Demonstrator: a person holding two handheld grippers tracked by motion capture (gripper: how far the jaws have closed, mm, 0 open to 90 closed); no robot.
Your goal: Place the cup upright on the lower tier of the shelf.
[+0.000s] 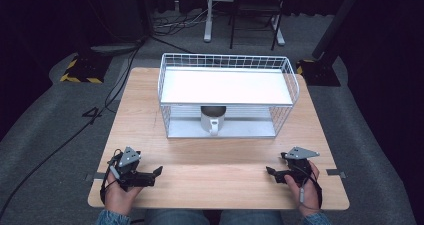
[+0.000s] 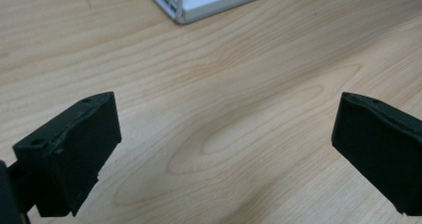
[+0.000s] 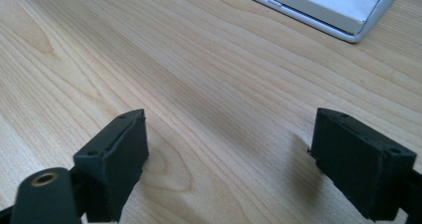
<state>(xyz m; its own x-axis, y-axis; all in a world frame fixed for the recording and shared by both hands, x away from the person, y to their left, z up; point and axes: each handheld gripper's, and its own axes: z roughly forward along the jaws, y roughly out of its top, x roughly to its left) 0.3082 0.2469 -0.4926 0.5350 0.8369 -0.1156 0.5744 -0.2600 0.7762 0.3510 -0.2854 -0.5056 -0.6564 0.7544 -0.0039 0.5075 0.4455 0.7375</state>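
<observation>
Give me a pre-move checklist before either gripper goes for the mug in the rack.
1. Left gripper jaws wide apart, nothing between them: ok.
2. Right gripper jaws wide apart, nothing between them: ok.
3. Mug upright on the lower level of the wire rack, handle toward the person: ok.
4. Front of the lower level free of wire bars: ok.
5. Table bare between grippers and rack: ok.
6. Room above the mug under the white shelf: cannot tell.

Mug (image 1: 213,119) top hidden under rack shelf (image 1: 227,86).
</observation>
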